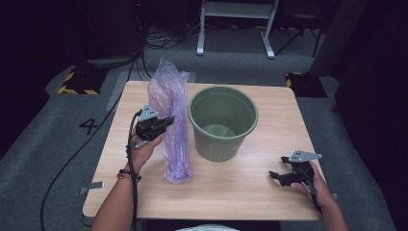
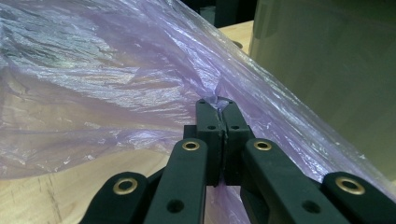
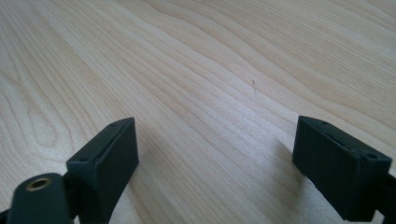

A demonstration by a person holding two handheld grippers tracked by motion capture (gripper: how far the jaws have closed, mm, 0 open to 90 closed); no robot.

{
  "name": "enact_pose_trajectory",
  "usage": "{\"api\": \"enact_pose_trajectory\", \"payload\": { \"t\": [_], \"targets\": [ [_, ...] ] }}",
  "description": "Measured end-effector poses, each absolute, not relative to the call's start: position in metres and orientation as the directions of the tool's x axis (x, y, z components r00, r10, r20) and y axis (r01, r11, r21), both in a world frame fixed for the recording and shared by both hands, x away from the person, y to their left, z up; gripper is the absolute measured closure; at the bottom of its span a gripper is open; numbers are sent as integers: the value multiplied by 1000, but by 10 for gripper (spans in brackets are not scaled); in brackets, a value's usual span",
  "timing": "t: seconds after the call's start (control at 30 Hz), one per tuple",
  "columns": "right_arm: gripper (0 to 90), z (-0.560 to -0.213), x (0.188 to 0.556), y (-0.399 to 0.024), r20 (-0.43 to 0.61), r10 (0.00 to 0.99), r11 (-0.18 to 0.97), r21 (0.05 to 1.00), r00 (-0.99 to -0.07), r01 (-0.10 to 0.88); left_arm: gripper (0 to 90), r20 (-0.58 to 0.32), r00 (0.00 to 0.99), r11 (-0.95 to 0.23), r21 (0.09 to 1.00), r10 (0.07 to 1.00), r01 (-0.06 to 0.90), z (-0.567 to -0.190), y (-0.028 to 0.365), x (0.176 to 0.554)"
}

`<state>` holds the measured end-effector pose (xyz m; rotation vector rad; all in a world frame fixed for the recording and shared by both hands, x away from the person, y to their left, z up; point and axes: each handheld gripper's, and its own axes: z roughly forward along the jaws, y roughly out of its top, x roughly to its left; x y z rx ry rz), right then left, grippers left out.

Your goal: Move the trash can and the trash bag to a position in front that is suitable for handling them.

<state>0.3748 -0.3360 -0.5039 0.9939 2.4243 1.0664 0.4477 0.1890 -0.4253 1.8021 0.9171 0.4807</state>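
A crumpled purple plastic bag [image 1: 172, 120] stands tall on the wooden table [image 1: 240, 187], just left of a green plastic bin [image 1: 223, 121]. My left gripper [image 1: 166, 122] is shut on the bag's film at mid-height. In the left gripper view the two pads meet at the left gripper [image 2: 218, 105] with a fold of the purple bag [image 2: 93, 93] pinched between them, and the green bin [image 2: 327, 70] rises at the right. My right gripper [image 1: 279, 177] rests low near the table's front right, jaws wide apart. In the right gripper view the right gripper [image 3: 215, 144] has only bare wood between its pads.
The table stands on grey carpet. A black cable [image 1: 72, 159] trails from the left gripper across the floor at the left. A white metal frame [image 1: 235, 24] and yellow-black striped blocks [image 1: 77, 82] lie beyond the table's far edge.
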Motion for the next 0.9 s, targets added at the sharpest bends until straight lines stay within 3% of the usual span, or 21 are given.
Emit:
{"api": "enact_pose_trajectory", "payload": {
  "t": [0.9],
  "targets": [
    [139,-504,375,-336,-5,704,482,739,-711,472,889,-81,633,-150,941,770,303,-382,192,451]
  ]
}}
